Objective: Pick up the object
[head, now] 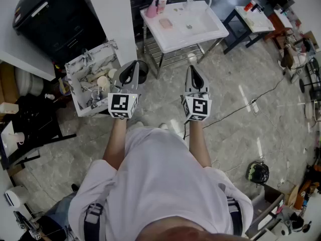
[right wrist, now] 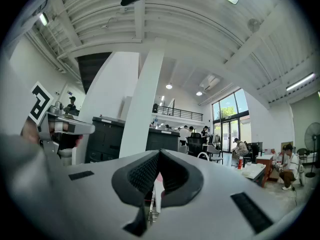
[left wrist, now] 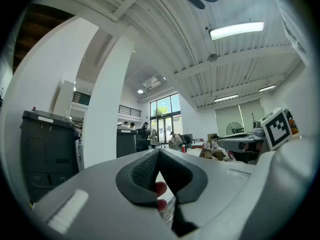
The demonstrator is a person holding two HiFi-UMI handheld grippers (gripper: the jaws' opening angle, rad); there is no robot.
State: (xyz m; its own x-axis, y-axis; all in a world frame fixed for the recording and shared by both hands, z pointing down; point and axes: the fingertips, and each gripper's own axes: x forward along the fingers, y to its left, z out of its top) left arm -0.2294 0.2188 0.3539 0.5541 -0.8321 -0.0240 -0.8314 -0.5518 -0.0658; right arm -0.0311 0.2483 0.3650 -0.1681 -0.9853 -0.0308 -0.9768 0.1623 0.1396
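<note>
A person holds both grippers side by side in front of the chest, pointing away from the body. My left gripper (head: 134, 64) is shut with nothing in it, and its pads meet at the tip in the left gripper view (left wrist: 159, 151). My right gripper (head: 192, 69) is shut and empty as well (right wrist: 160, 154). Ahead of them stands a white sink table (head: 176, 40) with a pink bottle (head: 152, 9) and a pink soap bar (head: 165, 22) on it, well beyond both grippers. Neither gripper touches anything.
A marble-patterned box (head: 80, 107) full of small items stands on the floor left of my left gripper, with a dark bin (head: 143, 70) beside it. A black cabinet (head: 50, 14) is at far left. A cable (head: 251, 102) crosses the floor at right. Another table (head: 256, 16) stands at far right.
</note>
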